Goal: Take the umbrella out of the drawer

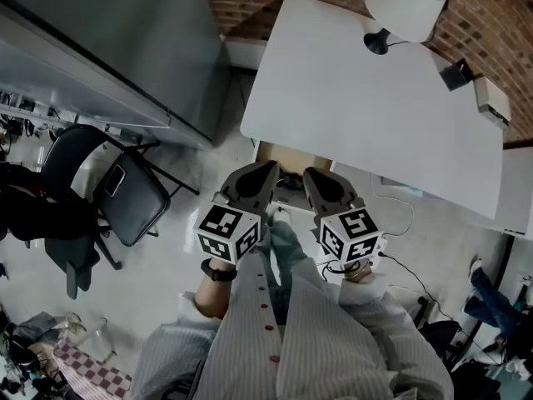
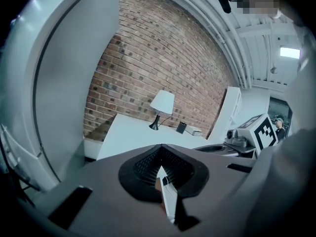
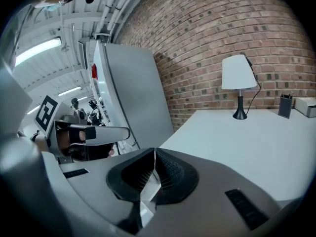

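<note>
1. Umbrella isn't showing in any view; it's presumably lying in the drawer, possibly that tan opening (image 1: 287,157) under the white table (image 1: 358,115).
2. Left gripper (image 1: 265,173) and right gripper (image 1: 310,177) are hovering side by side, jaws pressed together, gripping nothing.
3. That opening is sitting just ahead, between both tips, so neither is looking nearer.

Cool dim light, fisheye-warped dark edges
</note>
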`<state>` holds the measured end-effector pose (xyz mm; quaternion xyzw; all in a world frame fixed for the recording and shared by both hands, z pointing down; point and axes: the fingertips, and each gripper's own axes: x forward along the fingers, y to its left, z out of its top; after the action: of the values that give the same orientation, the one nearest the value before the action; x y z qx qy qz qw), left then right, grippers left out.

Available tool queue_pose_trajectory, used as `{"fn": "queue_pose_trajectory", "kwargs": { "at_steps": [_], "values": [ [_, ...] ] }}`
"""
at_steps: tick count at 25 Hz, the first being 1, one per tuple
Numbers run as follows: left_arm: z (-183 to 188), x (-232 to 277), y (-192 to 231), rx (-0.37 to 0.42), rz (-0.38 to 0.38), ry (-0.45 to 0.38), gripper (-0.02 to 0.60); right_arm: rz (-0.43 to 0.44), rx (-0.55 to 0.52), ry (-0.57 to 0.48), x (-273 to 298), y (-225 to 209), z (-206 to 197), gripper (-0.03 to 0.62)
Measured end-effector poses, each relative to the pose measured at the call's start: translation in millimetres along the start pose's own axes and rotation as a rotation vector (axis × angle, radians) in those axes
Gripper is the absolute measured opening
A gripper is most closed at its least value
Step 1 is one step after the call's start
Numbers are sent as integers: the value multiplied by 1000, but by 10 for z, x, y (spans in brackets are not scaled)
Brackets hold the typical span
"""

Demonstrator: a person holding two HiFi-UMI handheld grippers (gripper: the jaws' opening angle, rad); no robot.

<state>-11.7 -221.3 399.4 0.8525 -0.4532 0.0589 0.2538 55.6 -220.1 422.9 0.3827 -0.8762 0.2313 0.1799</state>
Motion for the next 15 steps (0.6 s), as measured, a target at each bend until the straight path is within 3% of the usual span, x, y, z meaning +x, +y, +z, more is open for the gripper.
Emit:
{"fn": "queue_pose_trajectory", "kwargs": {
  "at_steps": [6,15],
  "values": [
    [-492,109,228,-10,38,12,9,-3,-62,47,266,-102,-439,35],
    [-1356,342,733,-96,101,79,9,0,-128,141,792,-292,-1283,35]
  ]
}}
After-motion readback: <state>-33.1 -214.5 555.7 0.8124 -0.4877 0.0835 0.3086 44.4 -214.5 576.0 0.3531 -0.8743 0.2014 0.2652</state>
